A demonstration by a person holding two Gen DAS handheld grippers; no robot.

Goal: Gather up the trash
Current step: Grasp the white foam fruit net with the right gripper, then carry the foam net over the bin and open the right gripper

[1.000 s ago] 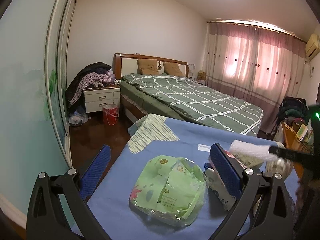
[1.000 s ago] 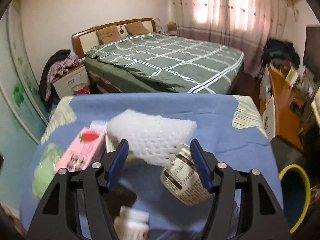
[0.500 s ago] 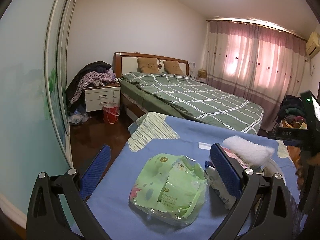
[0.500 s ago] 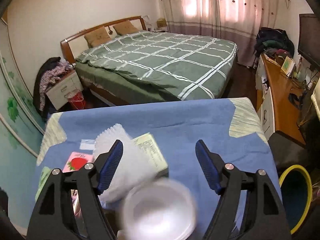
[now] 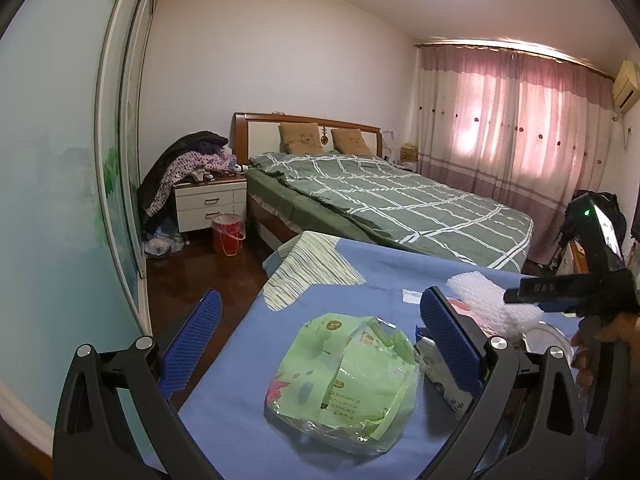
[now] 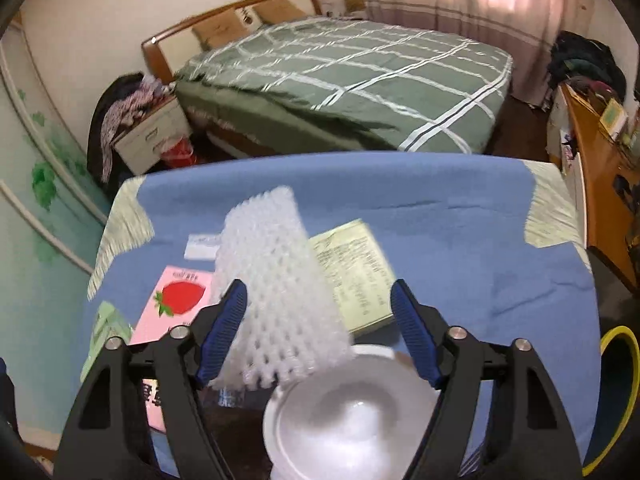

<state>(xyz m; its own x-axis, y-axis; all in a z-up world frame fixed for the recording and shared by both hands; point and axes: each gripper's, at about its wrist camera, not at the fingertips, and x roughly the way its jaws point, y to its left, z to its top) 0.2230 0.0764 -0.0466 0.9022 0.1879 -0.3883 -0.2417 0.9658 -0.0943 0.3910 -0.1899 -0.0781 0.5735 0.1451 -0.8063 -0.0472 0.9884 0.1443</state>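
A white foam net [image 6: 276, 300] lies tilted on the blue tablecloth [image 6: 440, 216], between the fingers of my right gripper [image 6: 318, 332]. The jaws are closing; the left pad [image 6: 224, 332] is at the net's edge and the right pad stands apart from it. Just under this gripper is a white cup [image 6: 352, 412]. Beside the net lie a yellow-green packet [image 6: 356, 272] and a pink strawberry carton [image 6: 176, 300]. My left gripper [image 5: 320, 332] hangs open over a crumpled green wrapper [image 5: 348, 372]. From there I see the right gripper [image 5: 520, 294] over the foam net [image 5: 488, 300].
A bin with a yellow rim [image 6: 616, 400] stands on the floor off the table's right side. A green checked bed [image 6: 344, 76] lies beyond the table, a wooden desk [image 6: 592, 152] to the right. A nightstand [image 5: 210, 204] and red bucket [image 5: 228, 232] are at the far left.
The foam net dropped from the raised right gripper onto the pile. The right gripper came down over the net and cup, and its jaws have narrowed. The left gripper stayed still.
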